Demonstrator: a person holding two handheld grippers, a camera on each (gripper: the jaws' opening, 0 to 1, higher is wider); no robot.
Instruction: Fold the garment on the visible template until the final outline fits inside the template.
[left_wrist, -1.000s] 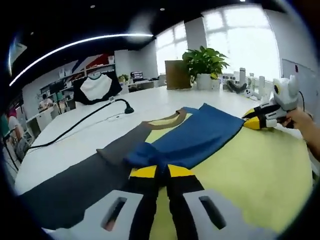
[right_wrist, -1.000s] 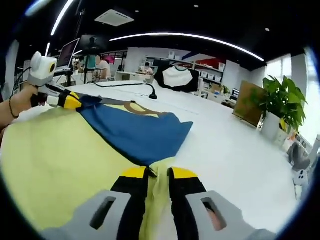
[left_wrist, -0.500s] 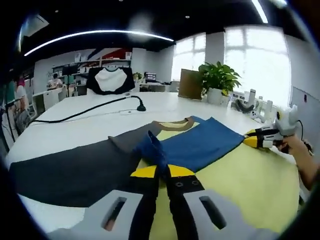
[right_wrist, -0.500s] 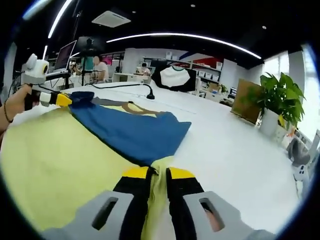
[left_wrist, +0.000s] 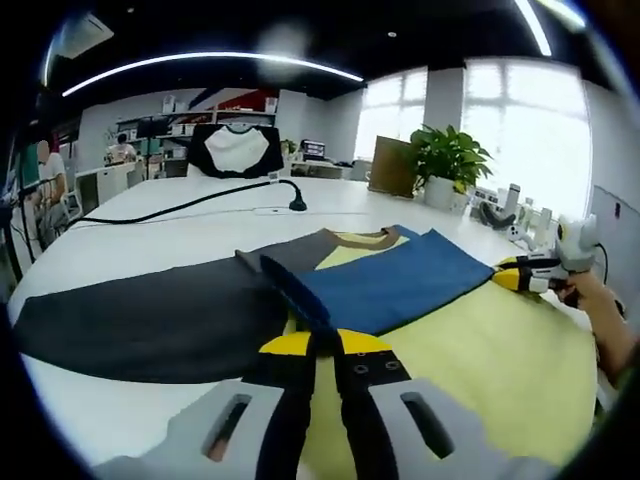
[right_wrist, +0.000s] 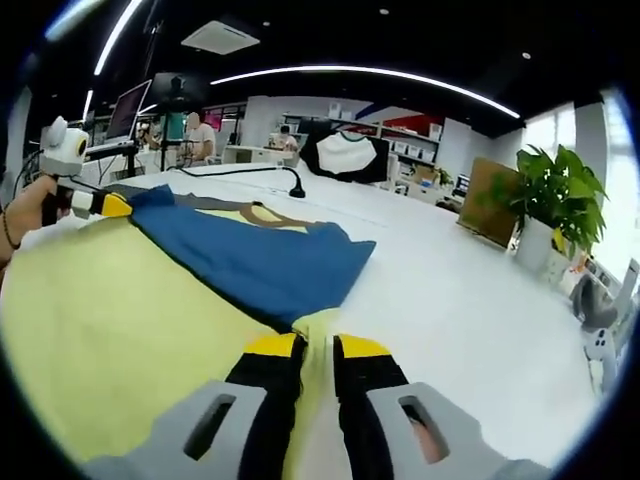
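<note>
Right gripper (right_wrist: 316, 350) fingers (right_wrist: 272, 352) pinch the yellow garment (right_wrist: 110, 330) hem on the white bench (right_wrist: 470, 320); its blue panel (right_wrist: 262, 262) lies just ahead, the left gripper (right_wrist: 100, 205) gripping its far corner

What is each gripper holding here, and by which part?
Both grip the yellow-and-blue garment: left gripper at a bunched blue fold, right gripper at its yellow edge.

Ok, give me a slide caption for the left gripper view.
Left gripper pinching the blue sleeve of a yellow garment beside the dark template.
</note>
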